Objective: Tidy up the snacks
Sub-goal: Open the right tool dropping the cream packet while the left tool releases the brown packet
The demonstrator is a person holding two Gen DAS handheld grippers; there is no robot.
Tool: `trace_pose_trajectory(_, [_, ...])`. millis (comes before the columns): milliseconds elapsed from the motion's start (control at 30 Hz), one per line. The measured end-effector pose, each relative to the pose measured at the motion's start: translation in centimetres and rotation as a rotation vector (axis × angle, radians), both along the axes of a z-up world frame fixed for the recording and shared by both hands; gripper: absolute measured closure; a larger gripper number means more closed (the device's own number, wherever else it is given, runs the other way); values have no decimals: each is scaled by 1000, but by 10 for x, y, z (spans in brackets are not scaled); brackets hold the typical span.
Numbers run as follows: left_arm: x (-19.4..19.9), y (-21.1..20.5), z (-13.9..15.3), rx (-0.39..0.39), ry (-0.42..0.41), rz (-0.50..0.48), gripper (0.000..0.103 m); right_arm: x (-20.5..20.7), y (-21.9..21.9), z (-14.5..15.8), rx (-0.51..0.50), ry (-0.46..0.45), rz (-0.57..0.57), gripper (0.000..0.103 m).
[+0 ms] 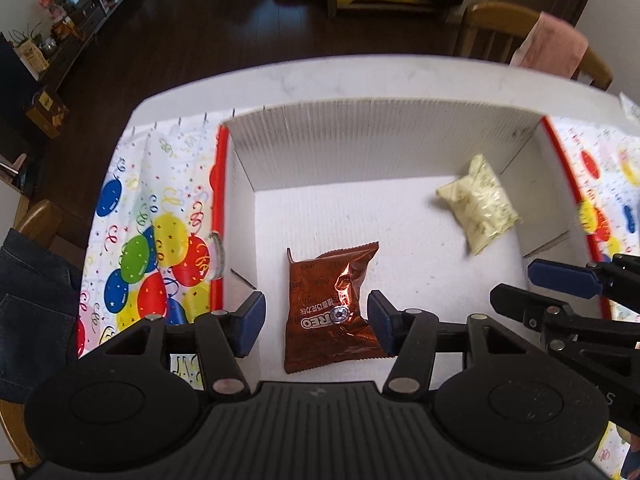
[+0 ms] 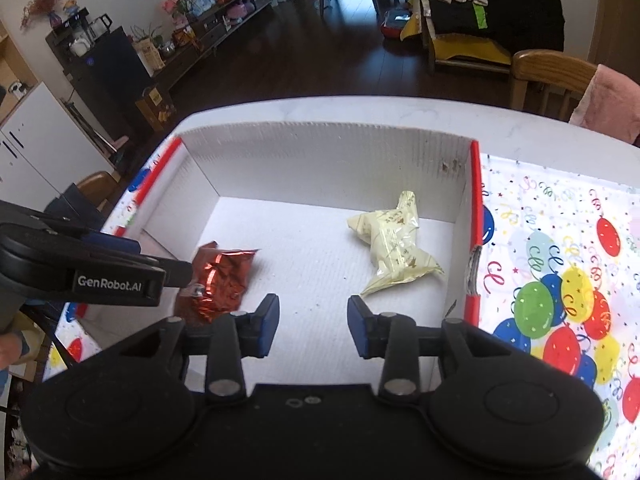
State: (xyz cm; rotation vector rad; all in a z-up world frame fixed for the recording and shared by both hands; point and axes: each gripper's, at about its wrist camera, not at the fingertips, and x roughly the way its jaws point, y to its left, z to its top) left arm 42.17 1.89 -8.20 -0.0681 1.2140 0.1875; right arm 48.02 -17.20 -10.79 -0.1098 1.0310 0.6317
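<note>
Nearest the left wrist camera, the left gripper [image 1: 316, 322] is seen spread wide, its blue pads on either side of a brown Oreo packet [image 1: 330, 306] without a clear grip on it. The packet lies flat on the floor of a white cardboard box [image 1: 360, 132] with red-edged sides.

In the right wrist view, the right gripper [image 2: 313, 326] is also held wide, with nothing between its pads, above bare box floor. Just ahead and to its right lies a pale yellow snack packet [image 2: 394, 248], crumpled, near the box's right wall.

Two snacks are thus judged to be already inside the box. No other snacks can be seen outside it, so how much sorting is left cannot be told.

The box rests on a balloon-print cloth [image 2: 560, 280] spread over a white marble-look table [image 2: 360, 110]. Beyond the table, wooden chairs [image 2: 548, 76], one draped with something pink, a dark wooden floor, and a low media shelf [image 2: 208, 20] with flowers and ornaments are visible.
</note>
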Motion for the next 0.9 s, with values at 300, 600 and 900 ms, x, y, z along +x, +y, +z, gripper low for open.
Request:
trace_pose_trajectory(300, [-47, -1, 43, -13, -119, -49, 48, -43, -7, 39, 18, -73, -57, 57])
trace_pose_trajectory(600, [-102, -1, 75, -26, -220, -100, 41, -94, -12, 69, 68, -142, -93, 38])
trace_pose_trajectory(900, [-157, -1, 92, -50, -297, -145, 33, -143, -18, 83, 111, -177, -118, 26])
